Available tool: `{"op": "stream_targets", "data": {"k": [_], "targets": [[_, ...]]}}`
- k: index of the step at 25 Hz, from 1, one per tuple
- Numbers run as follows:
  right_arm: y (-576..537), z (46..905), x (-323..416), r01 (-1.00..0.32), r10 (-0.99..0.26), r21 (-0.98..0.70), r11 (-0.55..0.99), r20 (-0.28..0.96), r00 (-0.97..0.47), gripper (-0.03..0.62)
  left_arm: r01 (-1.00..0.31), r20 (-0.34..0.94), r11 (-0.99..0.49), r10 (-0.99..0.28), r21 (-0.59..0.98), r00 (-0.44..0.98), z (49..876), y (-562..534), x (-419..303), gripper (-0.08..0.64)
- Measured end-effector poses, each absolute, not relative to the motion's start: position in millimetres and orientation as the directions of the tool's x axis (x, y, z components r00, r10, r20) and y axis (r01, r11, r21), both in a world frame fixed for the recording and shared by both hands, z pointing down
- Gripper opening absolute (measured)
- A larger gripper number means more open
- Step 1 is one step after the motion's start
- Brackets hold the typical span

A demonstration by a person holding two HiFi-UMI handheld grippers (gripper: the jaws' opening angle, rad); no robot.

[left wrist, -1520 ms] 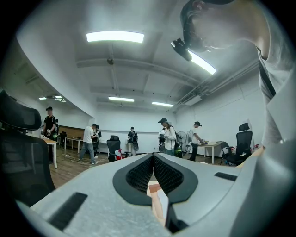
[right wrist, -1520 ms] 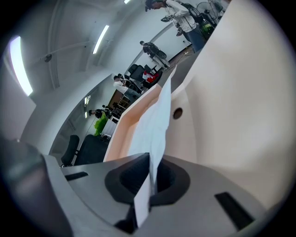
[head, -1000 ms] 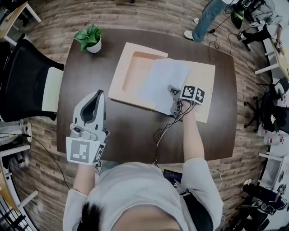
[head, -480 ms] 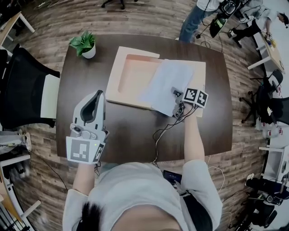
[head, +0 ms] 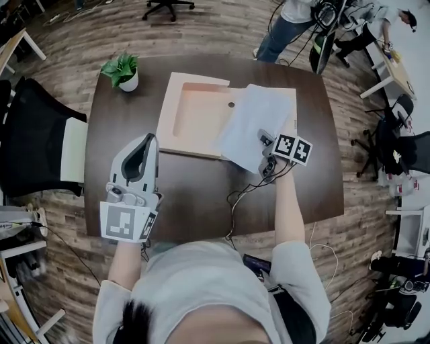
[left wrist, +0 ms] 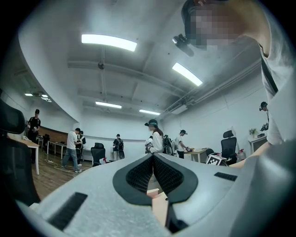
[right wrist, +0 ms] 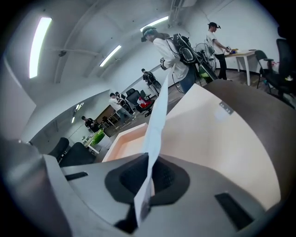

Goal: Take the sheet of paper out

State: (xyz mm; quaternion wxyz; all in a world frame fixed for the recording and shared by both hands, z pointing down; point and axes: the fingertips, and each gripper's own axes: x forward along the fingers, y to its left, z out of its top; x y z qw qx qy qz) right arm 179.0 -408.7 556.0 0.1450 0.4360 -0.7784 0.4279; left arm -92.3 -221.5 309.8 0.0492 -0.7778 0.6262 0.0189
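An open peach-coloured folder box (head: 195, 114) lies on the dark table (head: 195, 195). A white sheet of paper (head: 252, 121) slants up over the box's right half, and my right gripper (head: 264, 153) is shut on its near edge. In the right gripper view the sheet (right wrist: 155, 125) runs edge-on up from between the closed pads of that gripper (right wrist: 149, 159), with the box (right wrist: 208, 134) below it. My left gripper (head: 148, 139) hovers over the table's left front, apart from the box. Its jaws meet at the tip (left wrist: 153, 157) with nothing between them.
A potted plant (head: 123, 70) stands at the table's far left corner. A black chair (head: 33, 134) is at the left. A cable (head: 242, 195) trails across the table from the right gripper. People (head: 289, 20) and office chairs are beyond the far edge.
The right gripper has lifted the sheet and carried it right, off the tray, so more of the tray's recess shows. The left gripper has hardly shifted.
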Motion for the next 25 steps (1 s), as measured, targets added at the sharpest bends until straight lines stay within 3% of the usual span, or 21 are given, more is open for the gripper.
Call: {"op": "stream_targets", "data": {"k": [25], "targets": [[-314.5,463.2,184.5,-0.87,-0.733,-0.325,0.371,0.472,-0.489,0.014,-0.94,-0.138,-0.338,-0.93,-0.053,0.342,284.4,-179.6,-83.8,0.009]]}}
